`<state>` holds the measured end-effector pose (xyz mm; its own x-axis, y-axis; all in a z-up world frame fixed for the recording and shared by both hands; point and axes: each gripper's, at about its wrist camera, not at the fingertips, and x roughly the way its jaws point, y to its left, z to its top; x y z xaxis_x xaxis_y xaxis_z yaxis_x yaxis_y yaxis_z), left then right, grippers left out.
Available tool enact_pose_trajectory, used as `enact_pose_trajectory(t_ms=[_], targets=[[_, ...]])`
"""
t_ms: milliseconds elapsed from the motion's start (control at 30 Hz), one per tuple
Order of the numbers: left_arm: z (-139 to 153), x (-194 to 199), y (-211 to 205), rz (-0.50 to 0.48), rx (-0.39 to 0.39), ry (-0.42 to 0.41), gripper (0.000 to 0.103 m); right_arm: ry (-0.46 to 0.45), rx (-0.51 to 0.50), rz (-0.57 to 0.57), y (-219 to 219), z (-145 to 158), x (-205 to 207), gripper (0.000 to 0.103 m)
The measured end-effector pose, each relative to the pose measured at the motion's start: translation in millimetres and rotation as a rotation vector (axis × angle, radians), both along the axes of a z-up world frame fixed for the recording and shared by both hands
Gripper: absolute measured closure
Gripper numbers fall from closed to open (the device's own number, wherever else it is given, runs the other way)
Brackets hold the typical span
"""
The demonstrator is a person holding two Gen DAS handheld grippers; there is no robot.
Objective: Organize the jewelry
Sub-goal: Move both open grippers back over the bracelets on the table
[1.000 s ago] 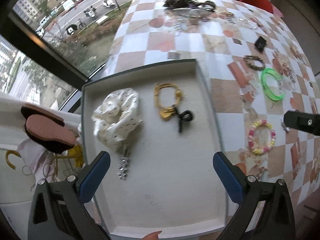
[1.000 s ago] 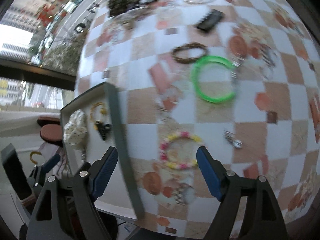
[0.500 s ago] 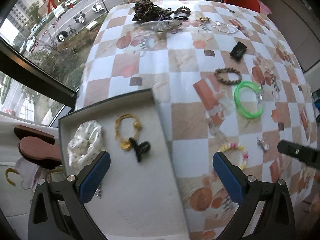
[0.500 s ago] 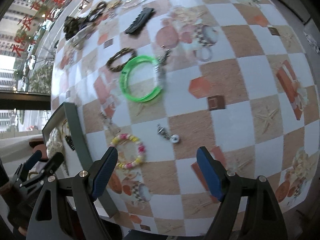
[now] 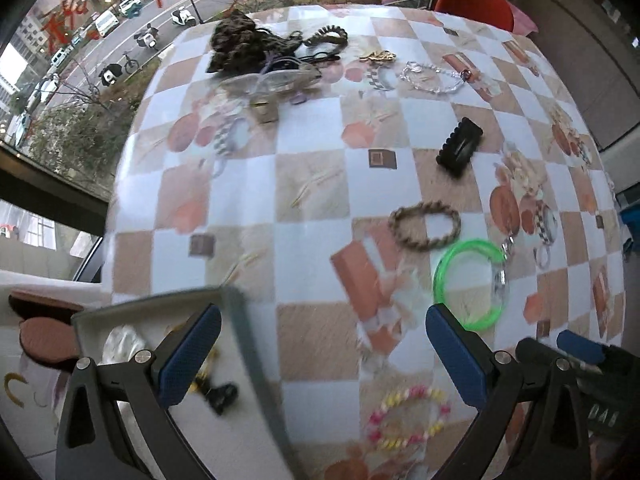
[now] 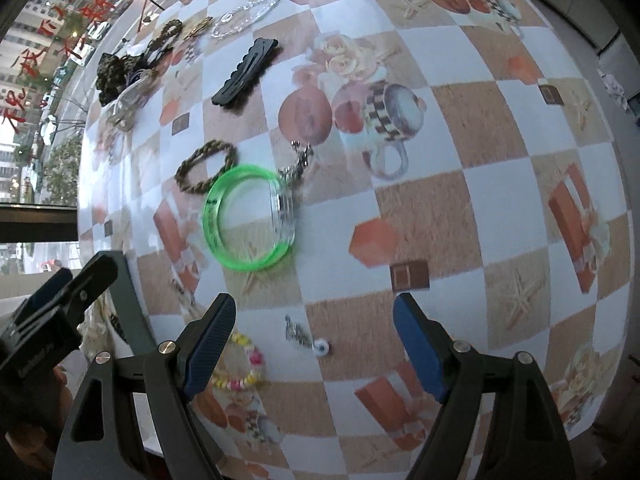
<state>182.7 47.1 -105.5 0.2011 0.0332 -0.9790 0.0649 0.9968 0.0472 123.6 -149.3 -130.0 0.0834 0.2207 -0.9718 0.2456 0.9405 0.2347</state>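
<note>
right wrist view: right gripper (image 6: 314, 344) wide open, empty, over small charm (image 6: 306, 338); left gripper (image 5: 322, 354) likewise agape

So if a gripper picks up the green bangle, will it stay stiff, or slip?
The green bangle looks like a rigid, glossy plastic ring, so it probably keeps its shape but may slip between pads. It lies flat, so it is unlikely to roll. Its small chain would likely dangle.

Red Chinese characters (image 5: 76, 12), illegible.
</note>
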Motion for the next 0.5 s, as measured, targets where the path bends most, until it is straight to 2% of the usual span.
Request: enact_pose_trajectory(t_ms=[233,300,500], targets=[[-26.8,30.4,-5.3,0.031,-0.034,0.030,0.001,0.004,-0.028,0.009,4.4,-11.4,16.1,0.020],[-35.4,37.4,-6.3,0.038,-0.034,0.041,0.010,0.004,-0.034,0.012,5.3,-13.9,19.1,0.020],[-57.0,52.9,-14.5,0.017,-0.049,0.063,0.010,-0.017,-0.064,0.039,11.2,-17.7,29.1,0.021]])
